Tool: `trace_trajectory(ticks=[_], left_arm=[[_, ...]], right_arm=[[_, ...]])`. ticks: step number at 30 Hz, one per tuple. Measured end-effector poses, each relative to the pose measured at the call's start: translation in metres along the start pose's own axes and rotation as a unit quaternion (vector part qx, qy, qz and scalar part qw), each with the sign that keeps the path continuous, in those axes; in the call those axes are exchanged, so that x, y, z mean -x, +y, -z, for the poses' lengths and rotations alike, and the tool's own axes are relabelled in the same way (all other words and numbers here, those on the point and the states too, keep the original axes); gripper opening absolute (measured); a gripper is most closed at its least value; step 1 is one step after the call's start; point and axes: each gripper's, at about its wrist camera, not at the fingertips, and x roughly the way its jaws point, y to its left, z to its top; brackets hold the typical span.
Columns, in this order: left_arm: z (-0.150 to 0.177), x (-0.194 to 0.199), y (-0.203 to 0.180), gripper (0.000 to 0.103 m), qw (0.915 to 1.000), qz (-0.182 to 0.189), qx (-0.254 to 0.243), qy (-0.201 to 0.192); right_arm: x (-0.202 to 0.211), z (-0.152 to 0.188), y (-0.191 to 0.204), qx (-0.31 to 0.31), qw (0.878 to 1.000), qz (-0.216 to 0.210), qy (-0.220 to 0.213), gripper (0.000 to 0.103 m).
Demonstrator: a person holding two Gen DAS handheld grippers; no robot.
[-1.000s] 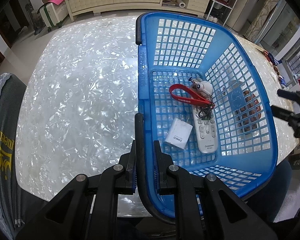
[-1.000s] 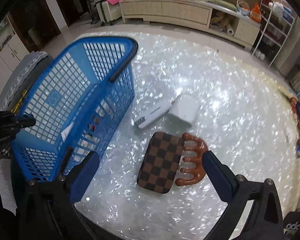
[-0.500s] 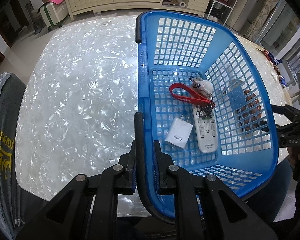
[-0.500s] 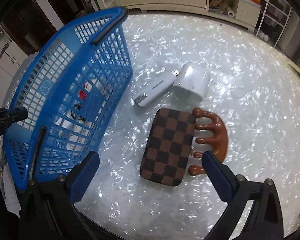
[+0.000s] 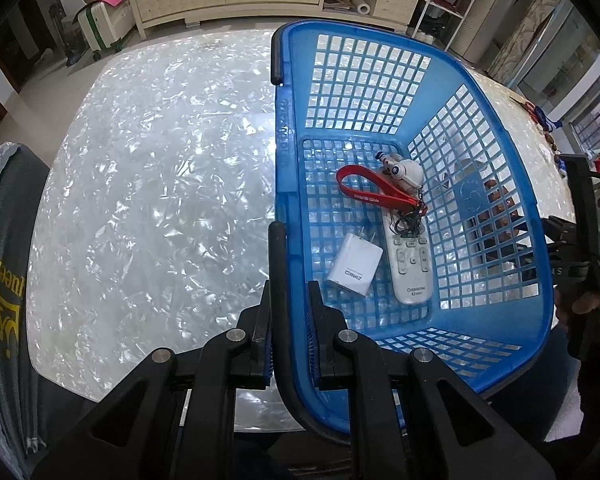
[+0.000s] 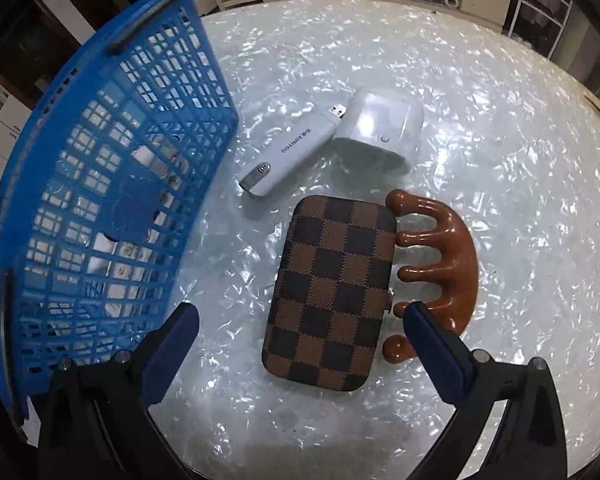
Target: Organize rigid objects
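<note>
My left gripper is clamped on the black handle of the blue plastic lattice basket. Inside the basket lie a white remote control, a white charger block and a red lanyard. My right gripper stands wide open, straddling the brown checkered case on the pearly white table, just right of the basket. A brown wooden claw-shaped massager touches the case; a white USB stick and white rounded box lie beyond.
</note>
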Motion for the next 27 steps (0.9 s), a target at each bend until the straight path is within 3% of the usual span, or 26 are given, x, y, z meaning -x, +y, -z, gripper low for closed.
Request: trace_trajectory(ticks=[5, 13, 19, 22, 27], left_arm=[[0.000, 0.000, 0.000, 0.014, 1.0000, -0.001, 0.000, -0.001], [0.000, 0.000, 0.000, 0.014, 1.0000, -0.002, 0.000, -0.002], [0.000, 0.000, 0.000, 0.015, 1.0000, -0.001, 0.000, -0.001], [0.000, 0.000, 0.000, 0.015, 1.0000, -0.002, 0.000, -0.002], [0.001, 0.000, 0.000, 0.015, 1.0000, -0.001, 0.000, -0.001]], right_arm=[[-0.013, -0.010, 0.008, 0.003, 1.000, 0.022, 0.002, 0.103], [-0.042, -0.012, 0.044, 0.070, 0.992, 0.108, 0.010, 0.103], [-0.048, -0.015, 0.049, 0.071, 0.990, 0.118, 0.009, 0.087], [-0.045, -0.012, 0.047, 0.072, 0.991, 0.116, 0.009, 0.070], [-0.035, -0.011, 0.042, 0.075, 0.990, 0.117, 0.006, 0.069]])
